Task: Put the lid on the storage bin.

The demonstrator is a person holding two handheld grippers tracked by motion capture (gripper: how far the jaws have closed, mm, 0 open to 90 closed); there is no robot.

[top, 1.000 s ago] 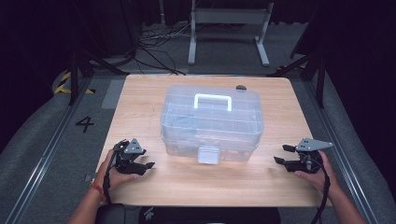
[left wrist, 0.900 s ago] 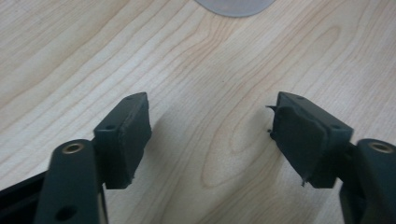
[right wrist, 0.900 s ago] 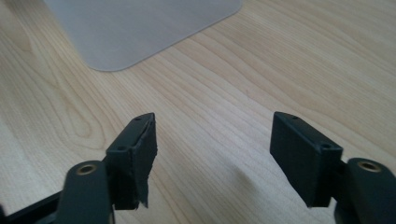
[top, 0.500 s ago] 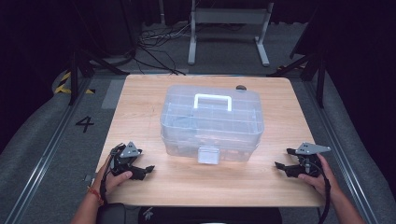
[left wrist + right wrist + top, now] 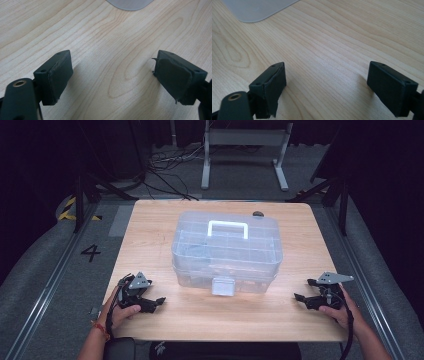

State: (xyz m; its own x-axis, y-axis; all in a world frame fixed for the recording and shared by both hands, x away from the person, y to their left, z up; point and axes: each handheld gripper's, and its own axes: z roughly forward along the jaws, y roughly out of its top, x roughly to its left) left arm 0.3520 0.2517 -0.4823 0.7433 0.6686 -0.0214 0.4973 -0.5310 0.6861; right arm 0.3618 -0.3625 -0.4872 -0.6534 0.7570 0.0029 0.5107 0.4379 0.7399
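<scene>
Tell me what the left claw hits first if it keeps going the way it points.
Probably the clear plastic storage box with the white handle: the open left claw aims right across bare wooden table, roughly toward its front latch. Depth is uncertain.

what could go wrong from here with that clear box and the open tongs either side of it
1. The latch tab on the clear box faces the table's near edge; pulling it with one set of tongs might drag the box toward that edge.
2. The left tongs and right tongs stand open and empty, low over the table; their pads could scrape the wood.
</scene>
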